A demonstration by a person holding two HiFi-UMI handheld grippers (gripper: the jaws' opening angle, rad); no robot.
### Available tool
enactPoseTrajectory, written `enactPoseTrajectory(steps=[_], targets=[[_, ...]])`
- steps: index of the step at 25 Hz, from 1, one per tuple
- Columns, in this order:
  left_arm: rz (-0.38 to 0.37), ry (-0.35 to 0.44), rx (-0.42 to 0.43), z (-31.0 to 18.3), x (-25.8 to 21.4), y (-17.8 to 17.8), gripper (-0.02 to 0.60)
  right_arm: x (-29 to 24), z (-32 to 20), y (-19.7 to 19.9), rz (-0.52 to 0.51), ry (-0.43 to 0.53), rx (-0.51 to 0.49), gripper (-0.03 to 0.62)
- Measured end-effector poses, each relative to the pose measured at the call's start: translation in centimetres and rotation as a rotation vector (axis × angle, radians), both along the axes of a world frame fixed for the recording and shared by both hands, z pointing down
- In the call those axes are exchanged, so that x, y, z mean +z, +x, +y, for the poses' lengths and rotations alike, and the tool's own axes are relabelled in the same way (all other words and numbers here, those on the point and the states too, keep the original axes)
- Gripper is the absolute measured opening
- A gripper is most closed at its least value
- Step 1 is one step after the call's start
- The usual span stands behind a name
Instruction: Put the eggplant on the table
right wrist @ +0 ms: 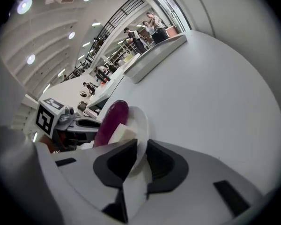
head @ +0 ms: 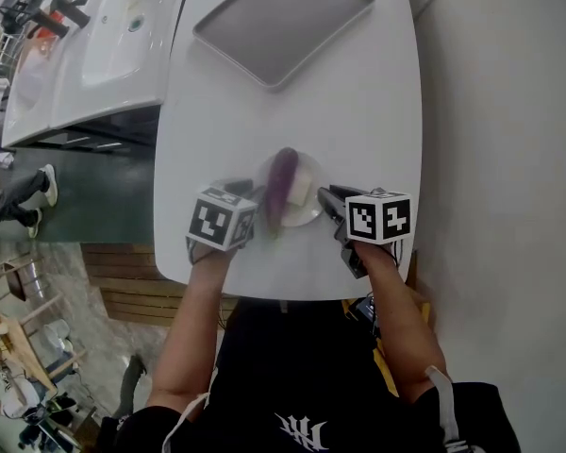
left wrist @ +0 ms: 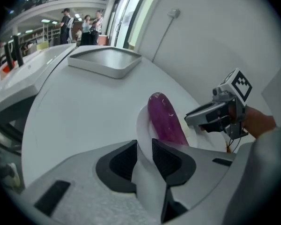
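Note:
A purple eggplant [head: 283, 182] [left wrist: 166, 121] [right wrist: 110, 121] lies on a small white plate [head: 307, 217] [left wrist: 141, 125] [right wrist: 139, 125] near the front of the white table [head: 358, 111]. A pale white block [head: 300, 192] [right wrist: 122, 134] sits beside it on the plate. My left gripper [head: 252, 198] [left wrist: 144, 151] is shut on the plate's left rim. My right gripper [head: 328, 199] [right wrist: 142, 151] has the right rim between its jaws, slightly parted and not pressing on it. Each gripper shows in the other's view: the right gripper [left wrist: 193, 118] and the left gripper [right wrist: 91, 123].
A grey rectangular tray [head: 283, 22] [left wrist: 105, 62] [right wrist: 154, 55] lies at the far end of the table. A white sink unit [head: 104, 36] stands to the left, past a gap. The table's front edge [head: 283, 295] is close to my body. People stand far off.

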State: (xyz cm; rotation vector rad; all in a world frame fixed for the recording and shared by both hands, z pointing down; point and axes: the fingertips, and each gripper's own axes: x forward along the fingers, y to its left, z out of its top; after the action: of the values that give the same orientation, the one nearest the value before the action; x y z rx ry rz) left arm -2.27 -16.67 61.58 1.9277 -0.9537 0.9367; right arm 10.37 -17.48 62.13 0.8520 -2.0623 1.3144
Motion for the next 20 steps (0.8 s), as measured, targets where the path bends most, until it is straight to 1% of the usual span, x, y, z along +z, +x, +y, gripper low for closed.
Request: enactPoseTrajectory(steps=[3, 5, 8, 10, 11, 12, 13, 15, 16, 17, 18, 20], targets=[[-0.087, 0.053, 0.068, -0.3, 0.1, -0.1, 0.083, 0.3, -0.4, -0.3, 0.122, 0.107, -0.079, 0.073], [-0.118, 0.099, 0.104, -0.3, 0.0, -0.1, 0.083, 0.3, -0.5, -0.4, 0.223, 0.205, -0.15, 0.092], [-0.115, 0.163, 0.132, -0.1, 0.0, -0.2, 0.083, 0.0, -0.4, -0.7, 0.362, 0.339, -0.243, 0.11], [-0.091, 0.204, 0.126, -0.2, -0.2, -0.5, 0.083, -0.6, -0.8, -0.6, 0.383, 0.402, -0.233, 0.11], [-0.076, 0.23, 0.116, -0.3, -0.6, -0.8, 0.083, -1.5, -1.1, -0.4, 0.366, 0.441, -0.21, 0.11], [-0.058, 0.263, 0.103, -0.4, -1.3, -1.4, 0.083, -2.9, -1.2, -0.3, 0.328, 0.489, -0.187, 0.11], [-0.035, 0.302, 0.089, -0.2, -2.4, -2.1, 0.081, -4.8, -0.9, -0.4, 0.267, 0.545, -0.166, 0.103], [0.047, 0.394, 0.077, 0.9, -5.2, -3.2, 0.061, -9.4, 1.0, -1.0, 0.105, 0.655, -0.13, 0.048], [0.109, 0.431, 0.082, 1.9, -6.7, -3.4, 0.033, -11.7, 2.5, -1.3, 0.023, 0.694, -0.117, 0.032], [0.183, 0.453, 0.089, 3.3, -8.1, -3.5, 0.019, -13.8, 4.3, -1.6, -0.053, 0.722, -0.109, 0.026], [0.268, 0.46, 0.095, 4.9, -9.3, -3.4, 0.011, -15.7, 6.3, -2.0, -0.123, 0.741, -0.103, 0.018], [0.447, 0.445, 0.115, 9.0, -11.6, -2.6, 0.008, -18.9, 10.4, -2.9, -0.248, 0.759, -0.081, 0.012]])
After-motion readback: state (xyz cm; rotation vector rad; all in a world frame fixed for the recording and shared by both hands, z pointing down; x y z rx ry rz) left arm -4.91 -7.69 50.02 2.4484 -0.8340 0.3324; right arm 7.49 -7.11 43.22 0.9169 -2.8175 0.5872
